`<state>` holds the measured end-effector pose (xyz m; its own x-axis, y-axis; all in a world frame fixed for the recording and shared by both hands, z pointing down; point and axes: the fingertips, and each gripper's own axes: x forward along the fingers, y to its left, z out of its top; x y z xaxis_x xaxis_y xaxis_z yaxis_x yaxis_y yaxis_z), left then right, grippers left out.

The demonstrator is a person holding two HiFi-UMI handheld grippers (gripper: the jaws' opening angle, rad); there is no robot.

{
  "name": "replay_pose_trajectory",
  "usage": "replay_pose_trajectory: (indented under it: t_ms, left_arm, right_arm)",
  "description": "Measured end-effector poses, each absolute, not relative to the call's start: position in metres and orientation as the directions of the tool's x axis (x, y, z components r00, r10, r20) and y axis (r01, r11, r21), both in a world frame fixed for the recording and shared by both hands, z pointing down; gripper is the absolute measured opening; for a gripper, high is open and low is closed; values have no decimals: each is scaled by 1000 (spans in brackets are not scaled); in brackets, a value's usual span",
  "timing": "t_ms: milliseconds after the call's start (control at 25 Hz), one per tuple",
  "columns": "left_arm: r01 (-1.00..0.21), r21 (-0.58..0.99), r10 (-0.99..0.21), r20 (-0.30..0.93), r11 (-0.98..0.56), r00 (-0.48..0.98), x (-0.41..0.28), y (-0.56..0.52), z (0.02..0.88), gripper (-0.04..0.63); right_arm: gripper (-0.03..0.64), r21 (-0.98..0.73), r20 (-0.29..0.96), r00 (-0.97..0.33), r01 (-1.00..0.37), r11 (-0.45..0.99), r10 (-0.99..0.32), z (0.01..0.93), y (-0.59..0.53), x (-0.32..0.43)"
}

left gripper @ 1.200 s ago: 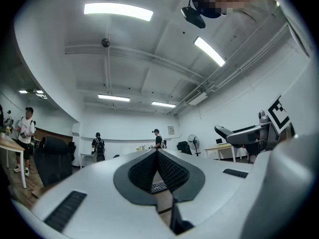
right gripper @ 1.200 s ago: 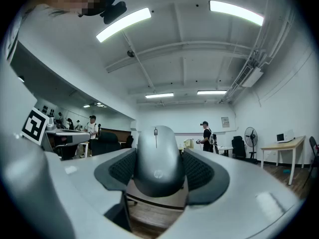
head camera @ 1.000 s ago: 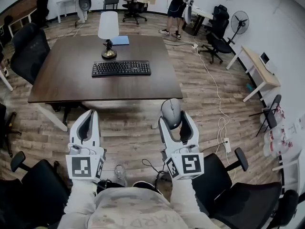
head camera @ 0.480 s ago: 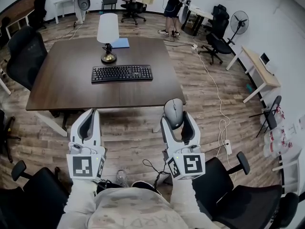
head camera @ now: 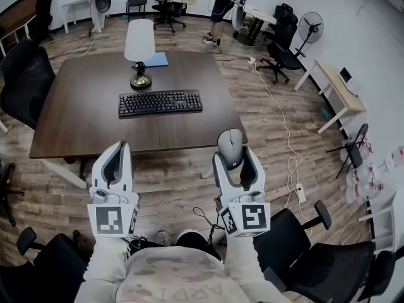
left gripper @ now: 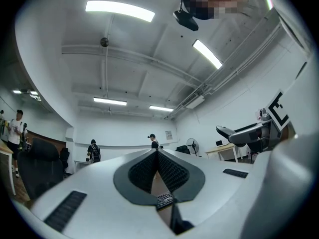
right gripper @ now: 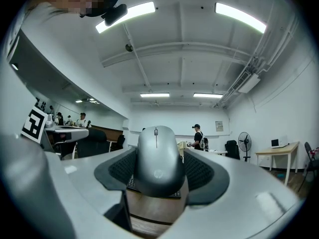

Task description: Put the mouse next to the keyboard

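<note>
My right hand-held gripper (head camera: 231,156) still pinched the grey mouse (head camera: 230,145) between its pads. My left hand-held gripper (head camera: 117,149) was pressed together on nothing. Over the last second the bench (head camera: 76,118) had drawn a little nearer, yet the mouse still hung in the air just short of its near edge. The keyboard (head camera: 160,102) lay at 11 o'clock from the mouse, well apart, so I judged the carry only partly done, with bare bench at the keyboard's 3 o'clock.
</note>
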<state>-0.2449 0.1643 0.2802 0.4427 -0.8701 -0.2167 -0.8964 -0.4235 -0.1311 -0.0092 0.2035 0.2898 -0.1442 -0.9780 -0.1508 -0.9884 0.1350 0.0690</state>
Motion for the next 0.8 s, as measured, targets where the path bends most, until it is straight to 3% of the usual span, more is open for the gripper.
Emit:
replay_pose_trajectory:
  t_ms: [800]
  left_arm:
    - [-906,-88,-881,-212,-415,424,-223,43,281,6]
  right_arm:
    - [308,38,-145,-164,-986,160,-976,293,76,20]
